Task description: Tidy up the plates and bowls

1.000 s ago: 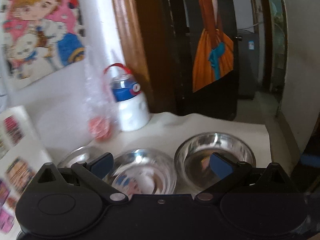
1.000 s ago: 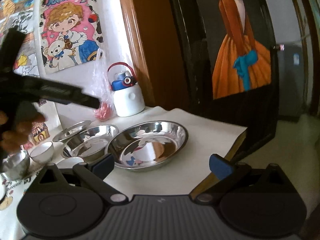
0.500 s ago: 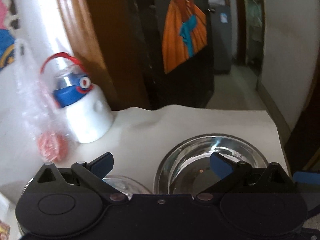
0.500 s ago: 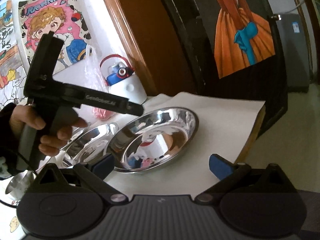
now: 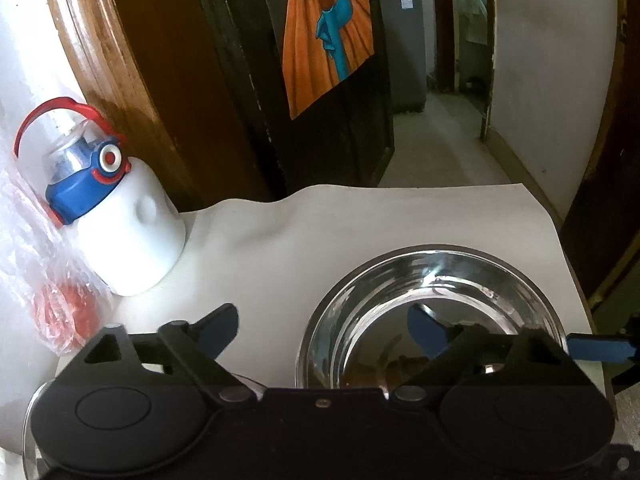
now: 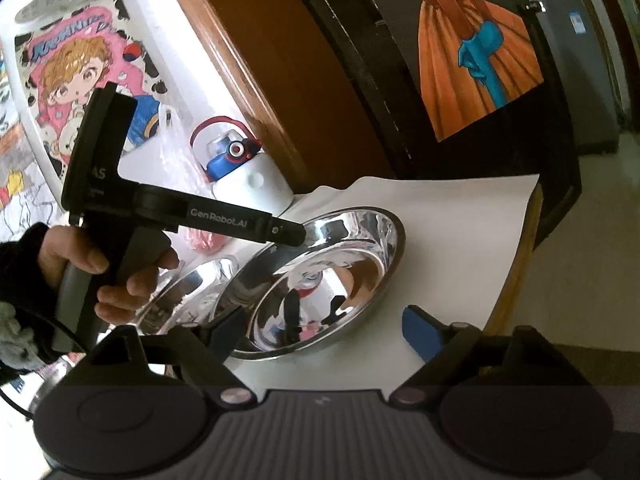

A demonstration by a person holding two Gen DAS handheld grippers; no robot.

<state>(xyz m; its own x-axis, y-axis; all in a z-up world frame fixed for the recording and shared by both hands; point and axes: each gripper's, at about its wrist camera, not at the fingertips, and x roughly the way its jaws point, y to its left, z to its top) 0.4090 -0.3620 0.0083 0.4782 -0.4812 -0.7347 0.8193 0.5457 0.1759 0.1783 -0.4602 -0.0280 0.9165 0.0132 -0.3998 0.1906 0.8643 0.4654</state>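
A large shiny steel plate [image 6: 320, 280] lies on the white table cover near the right edge; it also shows in the left wrist view [image 5: 432, 312]. A second steel plate [image 6: 192, 284] lies to its left, partly hidden by the hand. My left gripper [image 5: 322, 330] is open, its right finger over the large plate's hollow and its left finger over the cover. From the right wrist view its body [image 6: 180, 212] reaches over the plate's far rim. My right gripper [image 6: 324, 330] is open and empty at the plate's near rim.
A white bottle with a blue and red lid [image 5: 116, 216] stands at the back by the wooden door frame. A clear bag with something red [image 5: 52, 300] lies beside it. The table's right edge [image 6: 520, 264] drops to the floor. Cartoon posters [image 6: 80, 76] cover the wall.
My left gripper has swung right and forward, from over both plates to over the large right plate. My right gripper has come closer to that plate and tilted.
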